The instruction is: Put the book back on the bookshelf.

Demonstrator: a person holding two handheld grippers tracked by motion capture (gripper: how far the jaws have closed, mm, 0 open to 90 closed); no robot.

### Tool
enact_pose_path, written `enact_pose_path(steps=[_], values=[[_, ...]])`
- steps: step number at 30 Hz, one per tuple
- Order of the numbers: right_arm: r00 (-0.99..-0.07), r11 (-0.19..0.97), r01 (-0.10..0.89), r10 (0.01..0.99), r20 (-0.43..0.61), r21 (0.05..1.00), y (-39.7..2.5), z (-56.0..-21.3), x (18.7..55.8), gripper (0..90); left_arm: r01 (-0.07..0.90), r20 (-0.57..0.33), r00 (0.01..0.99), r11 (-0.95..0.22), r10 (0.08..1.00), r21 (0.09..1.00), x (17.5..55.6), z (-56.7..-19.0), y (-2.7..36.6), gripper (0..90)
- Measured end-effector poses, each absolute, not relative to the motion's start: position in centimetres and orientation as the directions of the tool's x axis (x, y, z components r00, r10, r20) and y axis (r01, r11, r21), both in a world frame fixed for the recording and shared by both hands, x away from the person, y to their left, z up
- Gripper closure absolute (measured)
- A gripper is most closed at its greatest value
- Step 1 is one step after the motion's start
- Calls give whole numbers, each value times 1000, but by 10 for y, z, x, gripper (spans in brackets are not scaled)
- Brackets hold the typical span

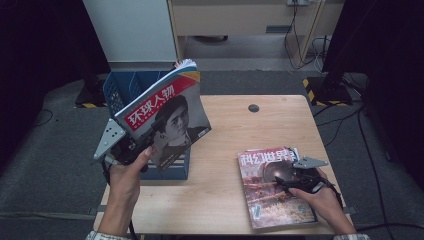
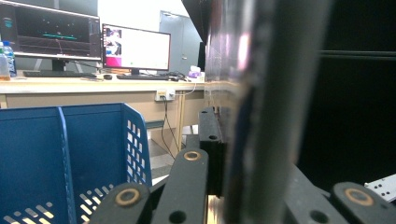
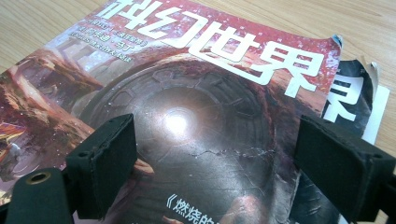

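The left gripper [image 1: 131, 146] is clamped on the bottom edge of a thin paper magazine w/ a red title band and a grey face photo [image 1: 167, 117]. It holds the mag up, tilted, right above the blue plastic file box w/ holes [image 1: 116, 90] at the left of the wooden table [image 1: 225, 125]. In the left gripper view the mag edge [image 2: 261, 116] looks blurry, prob. pinched tight.

The right gripper [image 3: 224, 158] has its jaws wide apart, low over a red-brown space picture magazine [image 3: 187, 112] lying flat on the table's right side.
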State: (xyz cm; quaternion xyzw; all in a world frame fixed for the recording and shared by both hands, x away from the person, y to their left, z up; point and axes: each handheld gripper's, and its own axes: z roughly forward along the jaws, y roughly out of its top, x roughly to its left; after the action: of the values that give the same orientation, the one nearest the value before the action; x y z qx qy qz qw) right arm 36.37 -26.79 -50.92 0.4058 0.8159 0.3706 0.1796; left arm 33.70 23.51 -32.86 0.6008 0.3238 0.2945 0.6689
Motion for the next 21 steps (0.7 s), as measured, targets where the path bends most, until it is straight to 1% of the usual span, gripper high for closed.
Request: enact_pose_path(steps=[21], values=[[-605,394,530,796,9,751,-268,-509,364,132,-9,-95,581,122,808,992,332,-328,260,868]])
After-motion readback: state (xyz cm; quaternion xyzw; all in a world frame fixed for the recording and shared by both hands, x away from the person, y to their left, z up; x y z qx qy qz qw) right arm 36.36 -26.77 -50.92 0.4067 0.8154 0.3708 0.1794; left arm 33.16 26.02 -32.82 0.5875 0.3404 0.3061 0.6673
